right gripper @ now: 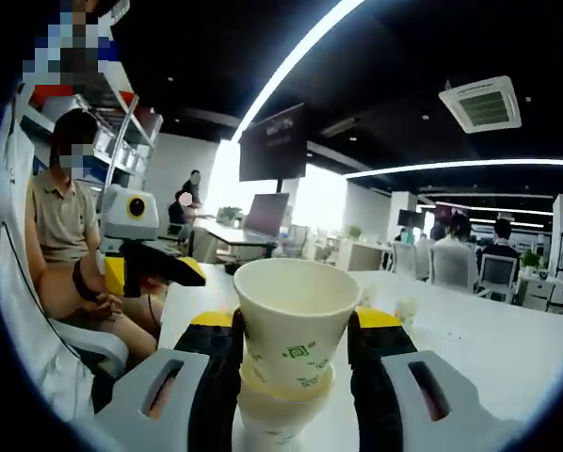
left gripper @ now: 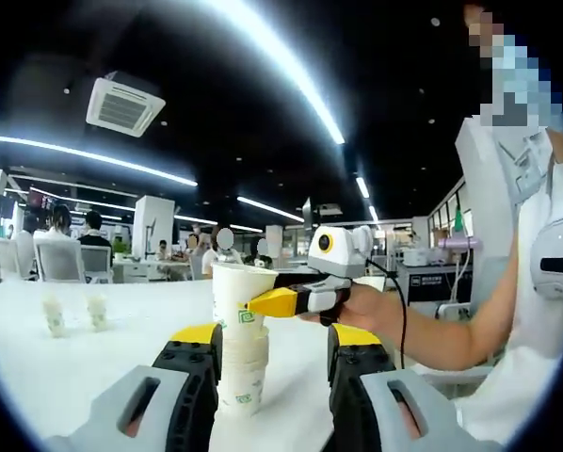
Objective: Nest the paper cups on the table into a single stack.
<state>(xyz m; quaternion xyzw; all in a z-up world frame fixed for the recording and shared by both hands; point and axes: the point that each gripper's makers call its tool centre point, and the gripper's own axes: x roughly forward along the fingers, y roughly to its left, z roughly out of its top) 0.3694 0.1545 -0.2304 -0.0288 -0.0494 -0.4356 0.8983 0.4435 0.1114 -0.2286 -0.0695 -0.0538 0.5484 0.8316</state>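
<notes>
A stack of white paper cups with green print [left gripper: 241, 372] stands on the white table [left gripper: 112, 353] between the jaws of my left gripper [left gripper: 272, 334], which is open; the left jaw is close to the stack and the right jaw stands apart. The top cup [left gripper: 236, 290] sits tilted in the stack, with my right gripper [left gripper: 263, 301] reaching in from the right and shut on it. In the right gripper view that cup [right gripper: 291, 325] is pinched between both jaws of the right gripper [right gripper: 296, 320], above the stack [right gripper: 281, 414]. Two single cups [left gripper: 54, 316] [left gripper: 96, 311] stand far left.
A person sits at the table's edge [left gripper: 536, 282], an arm reaching to the right gripper. My left gripper [right gripper: 173, 268] shows left of the cup in the right gripper view. Chairs [left gripper: 60, 259] and other people are beyond the far side of the table.
</notes>
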